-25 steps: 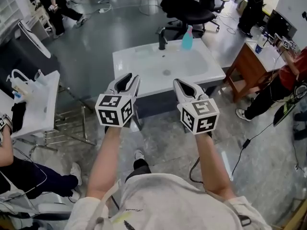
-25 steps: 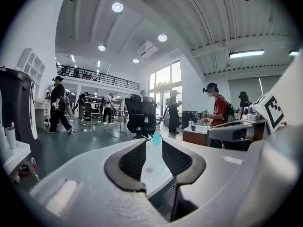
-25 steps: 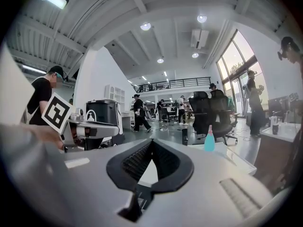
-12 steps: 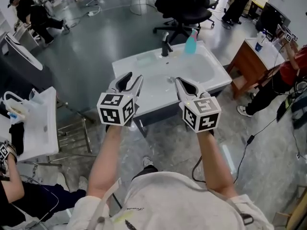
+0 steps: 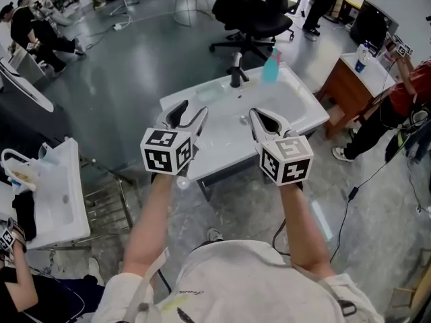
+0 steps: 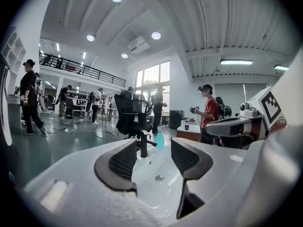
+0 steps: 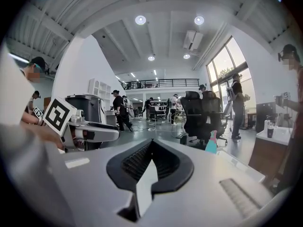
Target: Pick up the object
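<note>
A teal spray bottle (image 5: 271,68) stands at the far edge of a white basin table (image 5: 296,93), next to a black faucet (image 5: 236,70). In the left gripper view the bottle (image 6: 160,138) shows far off between the jaws. My left gripper (image 5: 190,111) hovers over the basin's near left part; its jaws are opening and nothing is between them (image 6: 154,157). Over the basin's near middle my right gripper (image 5: 259,115) is shut and empty, its jaws meeting at the tips (image 7: 151,148). Both are well short of the bottle (image 7: 211,144).
A black office chair (image 5: 252,12) stands behind the basin. A wooden desk (image 5: 343,79) and a person in red (image 5: 411,86) are at the right. Another white table (image 5: 57,187) with a bag is at the left. A cable (image 5: 350,194) runs across the floor.
The basin has come closer under both grippers as I moved forward. The left gripper's jaws have spread wider. The right gripper's jaws have stayed together.
</note>
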Demonstrator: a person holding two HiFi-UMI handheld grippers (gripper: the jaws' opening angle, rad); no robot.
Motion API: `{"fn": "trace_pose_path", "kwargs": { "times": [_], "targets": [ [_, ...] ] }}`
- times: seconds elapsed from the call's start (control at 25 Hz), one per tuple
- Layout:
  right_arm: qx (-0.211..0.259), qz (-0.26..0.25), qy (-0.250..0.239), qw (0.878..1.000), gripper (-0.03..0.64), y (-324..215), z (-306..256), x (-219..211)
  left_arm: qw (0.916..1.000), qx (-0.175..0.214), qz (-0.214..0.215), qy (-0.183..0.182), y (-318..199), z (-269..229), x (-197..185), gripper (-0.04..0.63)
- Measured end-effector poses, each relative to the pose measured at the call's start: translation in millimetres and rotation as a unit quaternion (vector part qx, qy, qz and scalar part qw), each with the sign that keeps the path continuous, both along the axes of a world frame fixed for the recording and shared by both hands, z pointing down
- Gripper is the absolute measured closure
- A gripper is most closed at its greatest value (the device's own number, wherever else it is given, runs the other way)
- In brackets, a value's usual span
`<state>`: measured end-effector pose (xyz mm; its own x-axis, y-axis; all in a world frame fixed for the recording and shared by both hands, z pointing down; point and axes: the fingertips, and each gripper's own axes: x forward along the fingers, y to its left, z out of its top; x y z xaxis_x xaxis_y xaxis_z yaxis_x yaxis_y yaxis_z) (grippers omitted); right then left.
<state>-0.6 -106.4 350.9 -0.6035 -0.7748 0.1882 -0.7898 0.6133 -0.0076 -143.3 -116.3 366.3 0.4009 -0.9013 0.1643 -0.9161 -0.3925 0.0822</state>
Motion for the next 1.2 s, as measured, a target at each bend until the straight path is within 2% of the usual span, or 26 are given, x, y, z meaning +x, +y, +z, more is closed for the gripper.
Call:
{"fn": "trace_pose_path", "kwargs": {
  "times": [0.32, 0.68, 0.92, 1.2],
  "targets": [
    [0.009, 0.007, 0.001, 1.000, 0.614, -13, -2, -10, 0.9999, 0.001, 0.016, -0.001, -15, 4, -10, 0.333],
    [0.009, 0.005, -0.002, 1.000, 0.614, -40, 3, -15, 0.9998, -0.004, 0.016, -0.009, -42, 14, -15, 0.331],
    [0.011, -0.005, -0.007, 1.000, 0.614, -80, 10, -17, 0.9996, -0.005, 0.017, -0.020, -80, 24, -13, 0.331],
    [0.008, -0.022, -0.010, 1.000, 0.614, -150, 10, -13, 0.9997, -0.007, 0.004, -0.024, -139, 25, -7, 0.331]
  ]
}}
